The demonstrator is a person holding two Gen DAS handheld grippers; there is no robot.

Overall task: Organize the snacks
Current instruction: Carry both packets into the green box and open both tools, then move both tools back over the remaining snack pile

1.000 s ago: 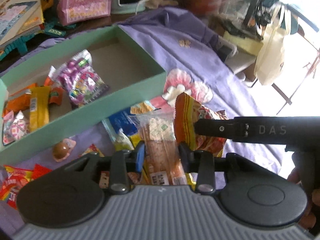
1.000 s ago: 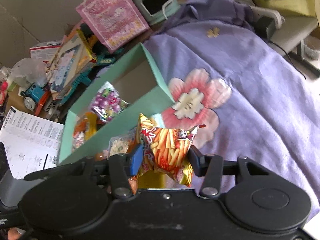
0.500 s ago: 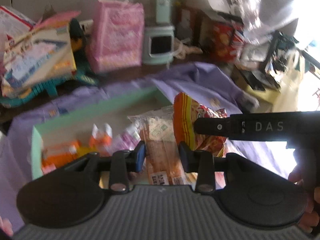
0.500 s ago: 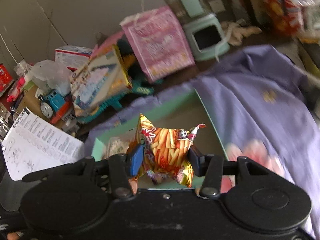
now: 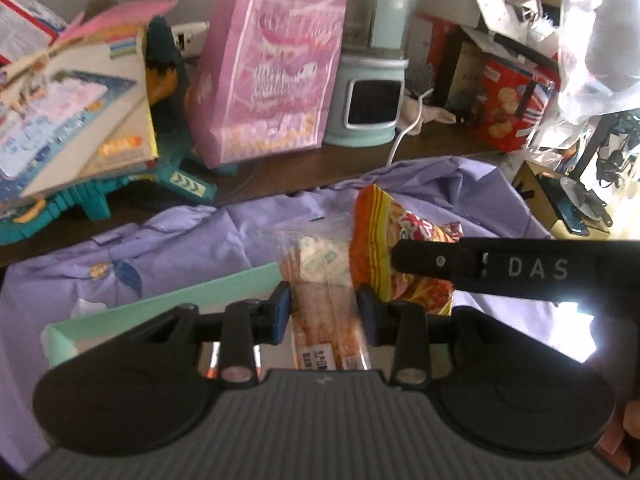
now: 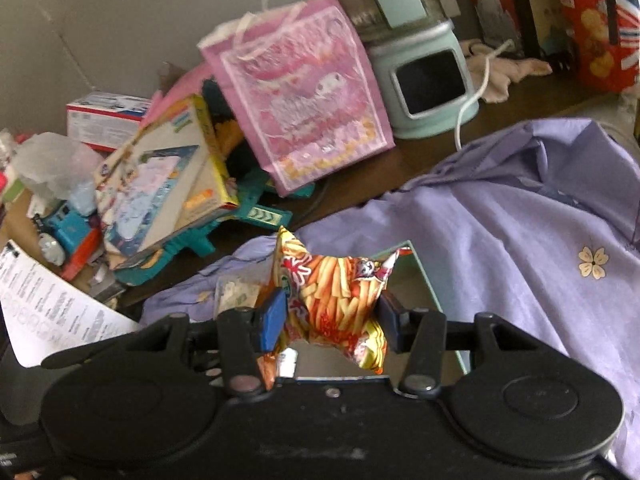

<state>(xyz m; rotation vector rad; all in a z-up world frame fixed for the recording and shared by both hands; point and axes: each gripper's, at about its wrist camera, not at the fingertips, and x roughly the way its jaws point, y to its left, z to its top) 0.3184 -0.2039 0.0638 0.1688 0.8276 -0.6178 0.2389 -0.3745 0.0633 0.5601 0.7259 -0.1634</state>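
L hand-held gripper (image 5: 322, 312) clamps wafer pack (image 5: 326, 300), R (image 6: 330, 316) fries bag (image 6: 334, 300); mint box (image 5: 160, 304) mostly hidden.

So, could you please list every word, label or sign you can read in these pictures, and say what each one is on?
"DAS": white letters on the black arm of the right hand-held gripper, seen from the left wrist.
Chevron arrows, a sign with no words: on the teal plastic toy.
Too small or blurred to read: the label on the clear-wrapped snack, the fries packet, the pink gift bag, the printed sheet and the red biscuit box.
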